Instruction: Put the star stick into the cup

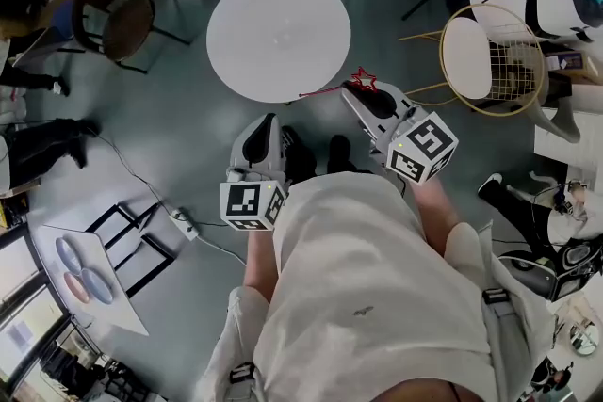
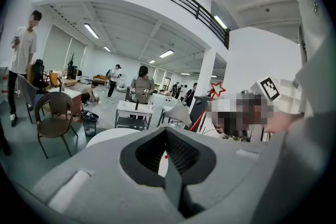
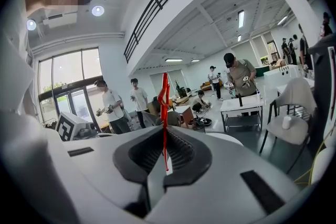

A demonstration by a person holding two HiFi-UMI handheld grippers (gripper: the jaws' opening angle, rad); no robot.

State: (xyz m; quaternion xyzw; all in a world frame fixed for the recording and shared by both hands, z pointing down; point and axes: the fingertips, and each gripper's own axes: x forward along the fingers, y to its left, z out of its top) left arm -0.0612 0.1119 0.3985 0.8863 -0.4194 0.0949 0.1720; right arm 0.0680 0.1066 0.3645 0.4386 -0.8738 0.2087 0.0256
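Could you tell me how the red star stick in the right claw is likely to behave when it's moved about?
The star stick looks thin as wire, so it is probably very light and somewhat whippy. The right claw grips only its thin shaft, so it may pivot or slip if bumped.

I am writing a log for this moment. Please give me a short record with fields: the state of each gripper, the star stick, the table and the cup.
left gripper: jaws together, nothing between them
right gripper: jaws shut on the star stick
star stick: red, thin, star end pointing away from the person, close to the table's near edge
table: white, round, in front of the person
cup: not seen in any view
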